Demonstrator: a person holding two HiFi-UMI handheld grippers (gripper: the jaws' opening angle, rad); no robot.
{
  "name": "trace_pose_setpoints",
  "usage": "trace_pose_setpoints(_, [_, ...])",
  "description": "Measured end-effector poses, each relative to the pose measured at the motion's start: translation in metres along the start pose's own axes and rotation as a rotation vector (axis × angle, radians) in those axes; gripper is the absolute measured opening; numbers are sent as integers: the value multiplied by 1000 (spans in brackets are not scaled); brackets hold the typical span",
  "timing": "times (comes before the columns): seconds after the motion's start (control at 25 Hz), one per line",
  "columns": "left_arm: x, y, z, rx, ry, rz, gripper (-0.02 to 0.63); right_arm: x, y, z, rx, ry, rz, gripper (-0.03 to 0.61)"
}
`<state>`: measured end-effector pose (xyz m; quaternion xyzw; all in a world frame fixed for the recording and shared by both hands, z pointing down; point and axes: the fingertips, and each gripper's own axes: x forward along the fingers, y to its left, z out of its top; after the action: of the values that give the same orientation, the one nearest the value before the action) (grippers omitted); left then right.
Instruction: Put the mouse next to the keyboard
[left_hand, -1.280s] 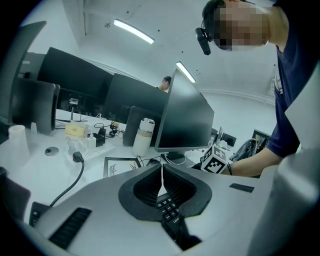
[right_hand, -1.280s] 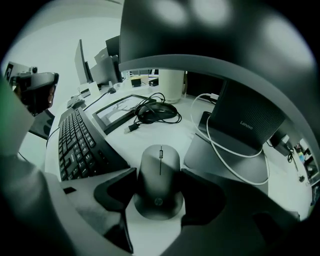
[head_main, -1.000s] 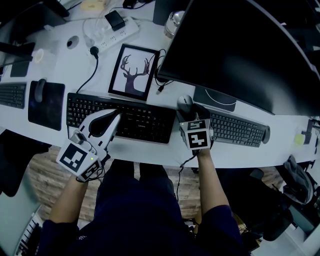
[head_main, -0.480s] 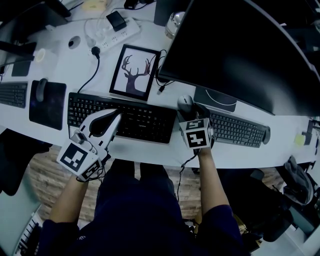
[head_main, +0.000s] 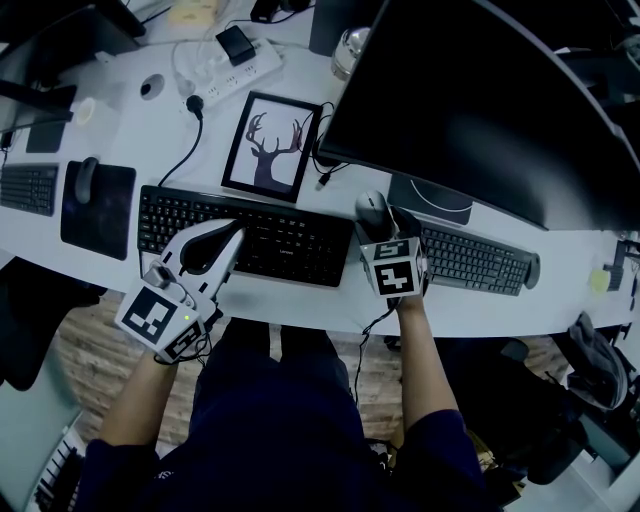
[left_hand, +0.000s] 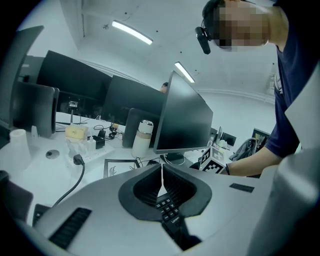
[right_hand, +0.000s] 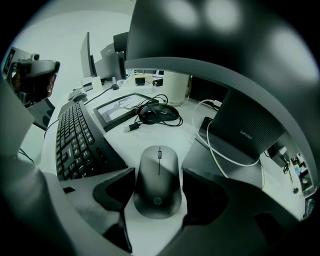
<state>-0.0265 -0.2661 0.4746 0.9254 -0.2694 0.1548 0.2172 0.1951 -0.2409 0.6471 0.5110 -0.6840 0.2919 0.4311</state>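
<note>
The grey mouse (head_main: 371, 207) (right_hand: 159, 170) lies on the white desk just right of the black keyboard (head_main: 250, 236) (right_hand: 77, 137), its long side close to the keyboard's end. My right gripper (head_main: 376, 222) (right_hand: 159, 175) has a jaw against each side of the mouse and is shut on it. My left gripper (head_main: 228, 238) (left_hand: 161, 181) hovers over the keyboard's left half. Its jaws are shut together with nothing between them, and keyboard keys show below them.
A framed deer picture (head_main: 268, 143) lies behind the keyboard, with a coiled cable (right_hand: 159, 114) beside it. The monitor (head_main: 480, 100) and its stand (head_main: 430, 197) rise just beyond the mouse. A second keyboard (head_main: 478, 262) is at the right, another mouse on a dark mat (head_main: 97, 208) at the left.
</note>
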Motion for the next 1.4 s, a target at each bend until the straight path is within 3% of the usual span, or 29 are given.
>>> trace_pose_setpoints(0.8, [-22,-27,20,56,-45,-40,37,-64,3,10,106,-154,-34,281])
trace_pose_setpoints(1.4, [-67,-51,33,114,-91,-72,37,-135,42,14,197,-310,-47,262])
